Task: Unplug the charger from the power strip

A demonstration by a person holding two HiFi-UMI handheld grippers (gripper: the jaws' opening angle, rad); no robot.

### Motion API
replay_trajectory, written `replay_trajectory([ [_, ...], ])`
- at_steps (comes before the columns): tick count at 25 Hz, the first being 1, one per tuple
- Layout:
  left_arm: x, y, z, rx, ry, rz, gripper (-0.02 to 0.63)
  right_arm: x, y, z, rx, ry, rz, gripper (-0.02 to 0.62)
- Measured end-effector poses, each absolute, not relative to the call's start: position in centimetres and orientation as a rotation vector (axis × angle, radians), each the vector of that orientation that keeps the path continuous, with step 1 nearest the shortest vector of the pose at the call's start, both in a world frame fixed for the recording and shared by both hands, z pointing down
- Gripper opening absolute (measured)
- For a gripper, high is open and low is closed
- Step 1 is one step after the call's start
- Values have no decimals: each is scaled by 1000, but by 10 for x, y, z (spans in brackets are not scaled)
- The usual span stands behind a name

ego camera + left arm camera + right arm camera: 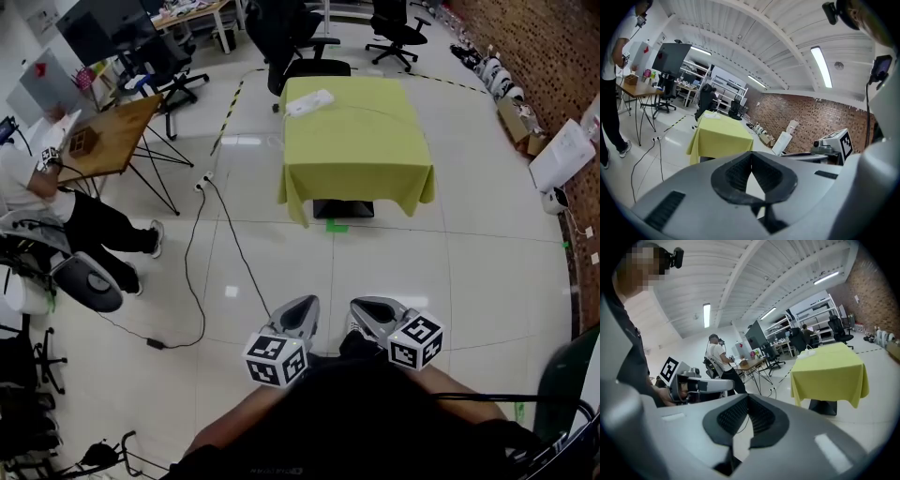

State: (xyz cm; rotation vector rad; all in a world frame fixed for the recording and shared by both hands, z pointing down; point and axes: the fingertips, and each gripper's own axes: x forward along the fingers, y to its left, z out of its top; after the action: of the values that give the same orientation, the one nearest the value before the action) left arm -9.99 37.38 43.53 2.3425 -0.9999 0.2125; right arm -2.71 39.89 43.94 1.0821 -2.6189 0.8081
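A white power strip (309,101) with a charger on it lies on the far left corner of a table under a yellow-green cloth (361,141), well ahead of me across the floor. In the left gripper view the table (723,135) is small and distant. The right gripper view shows the strip (809,351) as a white shape on the cloth. My left gripper (304,304) and right gripper (360,306) are side by side close to my body, far from the table. Both are shut with nothing between the jaws.
A person sits at a wooden desk (111,139) on the left. A black cable (192,272) with a floor socket trails across the white tiles. Office chairs (300,42) stand behind the table. Boxes (561,155) line the brick wall on the right.
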Motion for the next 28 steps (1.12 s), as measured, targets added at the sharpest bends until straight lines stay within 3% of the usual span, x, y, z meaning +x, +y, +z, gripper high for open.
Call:
replay_trajectory([
  [18,13,235,421,2381,-1078,296,6,93,247,419,1143,-2762,827,3],
  [28,24,186,419,2384,-1114,360,6,123,203,425,1202,-2747,825,3],
])
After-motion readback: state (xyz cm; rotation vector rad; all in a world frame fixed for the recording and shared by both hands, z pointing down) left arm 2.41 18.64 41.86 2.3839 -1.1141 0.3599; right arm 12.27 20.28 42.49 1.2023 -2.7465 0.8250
